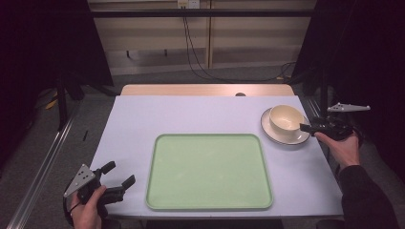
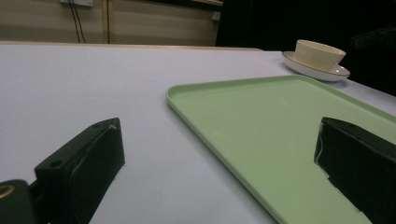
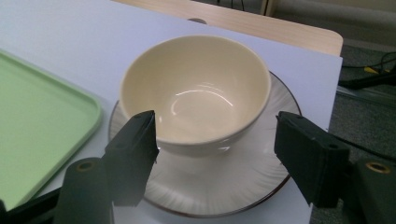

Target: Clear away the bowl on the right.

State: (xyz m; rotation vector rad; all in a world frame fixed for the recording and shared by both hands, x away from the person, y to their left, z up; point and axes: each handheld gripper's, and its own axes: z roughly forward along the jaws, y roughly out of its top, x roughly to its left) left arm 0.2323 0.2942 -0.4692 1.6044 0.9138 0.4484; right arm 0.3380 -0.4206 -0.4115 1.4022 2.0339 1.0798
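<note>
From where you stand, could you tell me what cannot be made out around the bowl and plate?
- Bowl base on the plate: hidden by the bowl's own wall, right gripper view.
- Plate near rim: cut off by the bottom edge and covered by the right gripper's fingers.
- Bowl's inside: hidden by its near wall, left gripper view.

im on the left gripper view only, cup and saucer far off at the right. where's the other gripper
Observer: The right gripper is at the bowl, at its near right side, in the high view.
Operator: is it gripping yet
Observer: No. In the right gripper view its jaws stand open on either side of the bowl, pads not touching it.
Operator: anything inside the bowl
Observer: It is empty, and it sits centred on the saucer.
</note>
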